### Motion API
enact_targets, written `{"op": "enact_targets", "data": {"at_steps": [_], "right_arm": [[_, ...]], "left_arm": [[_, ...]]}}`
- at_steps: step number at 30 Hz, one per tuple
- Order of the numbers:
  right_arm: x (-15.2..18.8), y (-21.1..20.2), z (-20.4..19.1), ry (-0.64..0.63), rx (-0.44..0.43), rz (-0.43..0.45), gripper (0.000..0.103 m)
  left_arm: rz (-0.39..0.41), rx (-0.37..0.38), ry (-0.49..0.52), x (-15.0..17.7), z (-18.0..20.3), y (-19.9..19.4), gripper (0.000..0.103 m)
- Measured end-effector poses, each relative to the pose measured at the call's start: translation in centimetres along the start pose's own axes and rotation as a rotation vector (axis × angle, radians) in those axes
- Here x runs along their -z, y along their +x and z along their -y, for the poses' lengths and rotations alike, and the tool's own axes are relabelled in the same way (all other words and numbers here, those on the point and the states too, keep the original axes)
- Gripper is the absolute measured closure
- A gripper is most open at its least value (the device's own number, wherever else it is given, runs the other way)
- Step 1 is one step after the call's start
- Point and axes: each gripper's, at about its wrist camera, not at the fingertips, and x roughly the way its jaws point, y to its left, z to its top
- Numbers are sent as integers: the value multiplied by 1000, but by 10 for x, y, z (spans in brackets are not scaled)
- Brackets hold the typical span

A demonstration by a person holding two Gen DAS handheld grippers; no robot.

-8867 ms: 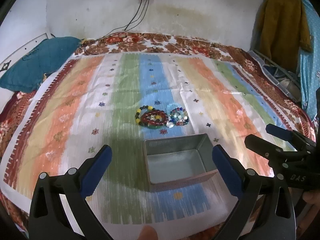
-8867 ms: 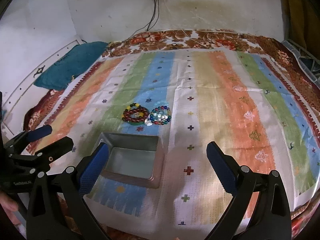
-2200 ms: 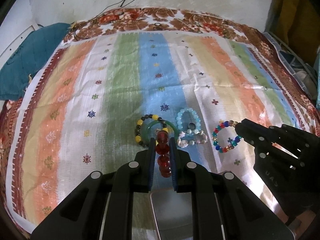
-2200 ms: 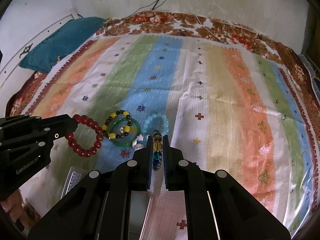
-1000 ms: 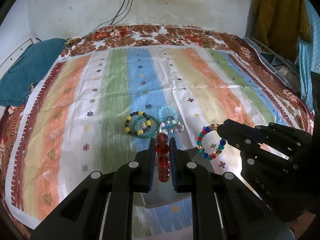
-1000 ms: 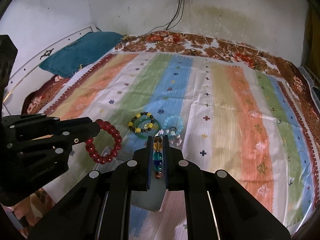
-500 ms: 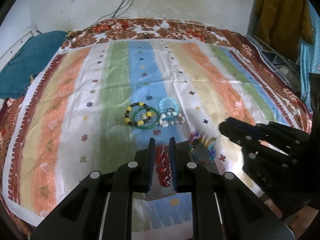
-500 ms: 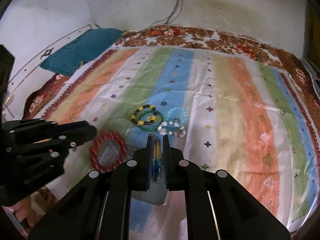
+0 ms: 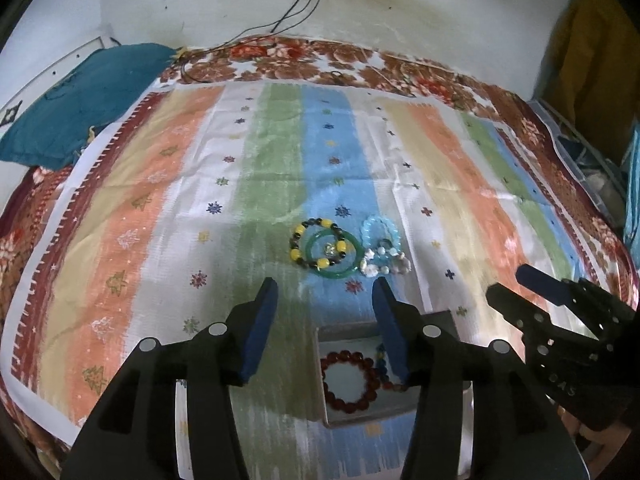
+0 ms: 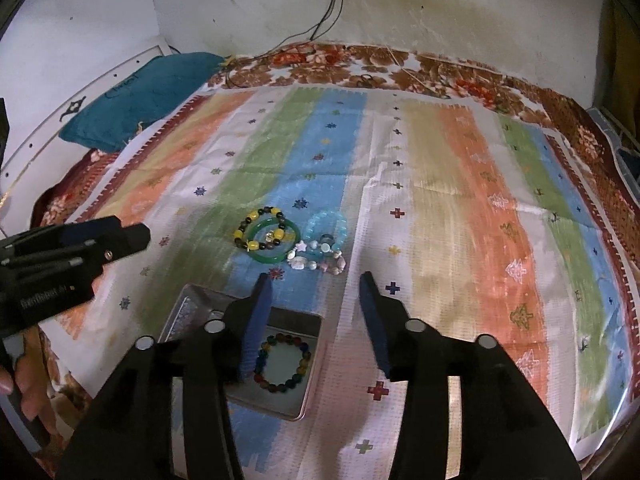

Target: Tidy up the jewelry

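Note:
A grey metal tin [image 9: 325, 408] [image 10: 312, 372] lies on the striped cloth near its front edge. A red bead bracelet [image 9: 347, 382] and a multicoloured bead bracelet [image 10: 282, 363] lie inside it. My left gripper [image 9: 325, 294] is open and empty above the tin. My right gripper [image 10: 313, 286] is open and empty above the tin. Beyond the tin lie a green bangle [image 9: 335, 254] [image 10: 273, 240], a yellow-and-black bead bracelet [image 9: 316, 243] [image 10: 260, 227], a light blue bracelet [image 9: 378, 229] [image 10: 327, 229] and a shell bracelet [image 9: 386, 262] [image 10: 318, 262].
The striped cloth [image 9: 460, 184] covers a bed with a floral sheet. A teal pillow [image 9: 80, 100] lies at the far left. Cables hang on the wall behind. Clothes [image 9: 592, 48] hang at the right.
Both grippers have opened. The red bracelet and the multicoloured bracelet have dropped from the fingers into the tin.

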Motion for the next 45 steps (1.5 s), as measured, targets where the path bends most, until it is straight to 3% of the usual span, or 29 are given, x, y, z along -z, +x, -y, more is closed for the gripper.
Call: {"op": "enact_targets", "data": {"at_steps": [14,38,45], "right_arm": [[-12,20,9,34,-10,-46,39],[-31,79,23,37,18,-147,39],[-31,97,28,51,5,-192,39]], "left_arm": [[-59,-45,-21,-15,-8,34,45],[-141,-81,-27,-34,-12,86,42],[-208,-1,-88,-33,-18,105,42]]}}
